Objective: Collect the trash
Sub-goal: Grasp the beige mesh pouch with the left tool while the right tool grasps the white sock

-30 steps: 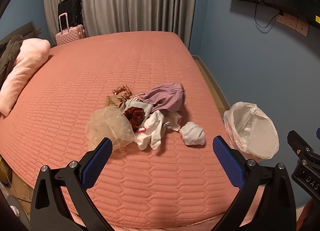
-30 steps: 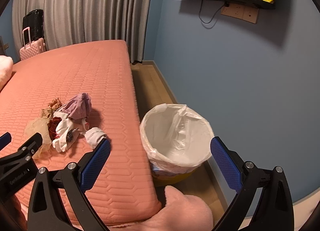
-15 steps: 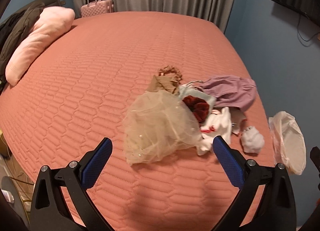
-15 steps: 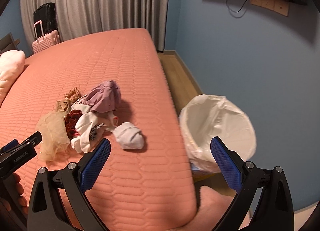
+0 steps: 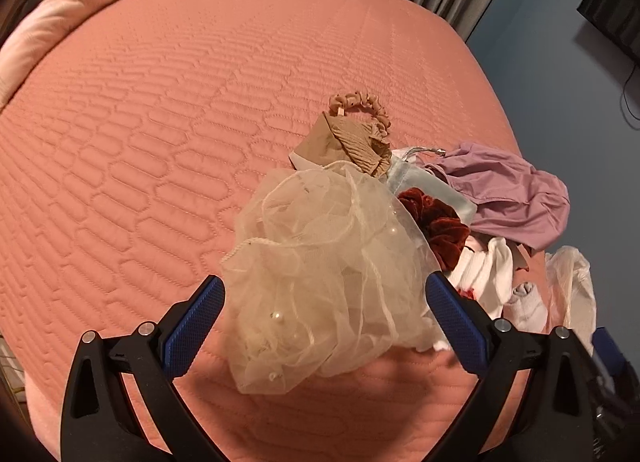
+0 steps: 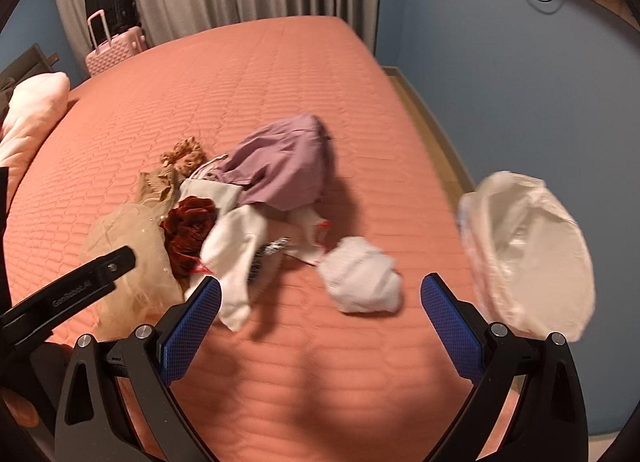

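One bed [image 6: 280, 74], one pillow [image 6: 32, 110], two suitcases [image 6: 116, 46], one lined bin [image 6: 532, 258]. In the heap: one tulle bundle [image 5: 320, 282], one purple cloth [image 5: 508, 190], two scrunchies [image 5: 440, 226], one balled white sock [image 6: 360, 278].

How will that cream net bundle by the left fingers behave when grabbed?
The net bundle looks sheer and puffy, so probably very light and floppy; it should crush flat between the fingers. Its loose folds and small beads may snag the dark red scrunchie it touches.

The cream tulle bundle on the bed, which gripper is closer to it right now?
Left. The left gripper has its open fingers straddling the cream tulle bundle; the right gripper hovers off to its right, nearer the white balled sock.
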The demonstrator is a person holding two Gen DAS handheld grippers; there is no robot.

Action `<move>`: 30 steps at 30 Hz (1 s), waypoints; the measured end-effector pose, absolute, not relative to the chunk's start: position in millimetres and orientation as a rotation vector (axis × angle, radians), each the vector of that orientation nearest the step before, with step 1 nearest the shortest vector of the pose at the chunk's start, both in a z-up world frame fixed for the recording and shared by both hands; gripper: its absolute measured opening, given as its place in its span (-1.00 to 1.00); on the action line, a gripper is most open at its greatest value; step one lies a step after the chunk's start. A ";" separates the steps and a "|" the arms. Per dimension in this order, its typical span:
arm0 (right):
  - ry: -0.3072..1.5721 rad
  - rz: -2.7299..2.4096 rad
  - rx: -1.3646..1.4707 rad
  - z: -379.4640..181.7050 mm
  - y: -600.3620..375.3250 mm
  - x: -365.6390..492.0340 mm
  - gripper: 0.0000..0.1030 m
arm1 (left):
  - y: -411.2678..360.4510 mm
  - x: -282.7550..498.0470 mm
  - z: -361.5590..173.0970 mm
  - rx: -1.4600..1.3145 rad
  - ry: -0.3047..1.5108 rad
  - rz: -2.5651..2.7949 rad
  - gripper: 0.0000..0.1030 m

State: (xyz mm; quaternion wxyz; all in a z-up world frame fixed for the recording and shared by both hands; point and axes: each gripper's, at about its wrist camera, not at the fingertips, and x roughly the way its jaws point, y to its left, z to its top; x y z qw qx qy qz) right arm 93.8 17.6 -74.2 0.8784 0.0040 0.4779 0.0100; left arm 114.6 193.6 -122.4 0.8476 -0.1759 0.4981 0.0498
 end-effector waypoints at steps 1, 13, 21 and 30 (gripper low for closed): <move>1.003 0.029 0.010 -78.2 22.7 98.3 0.89 | 193.9 117.4 -124.8 -0.381 1.052 0.098 0.86; 1.113 0.139 0.039 -128.1 62.3 124.8 0.06 | 201.9 120.7 -145.0 -0.453 1.101 0.005 -0.44; 1.107 0.194 0.075 -122.3 68.7 115.9 -0.84 | 201.4 111.4 -122.0 -0.402 1.041 0.000 -0.82; 0.961 0.216 0.106 -54.8 53.9 94.6 -0.86 | 177.0 94.4 -63.0 -0.333 0.922 -0.054 -0.84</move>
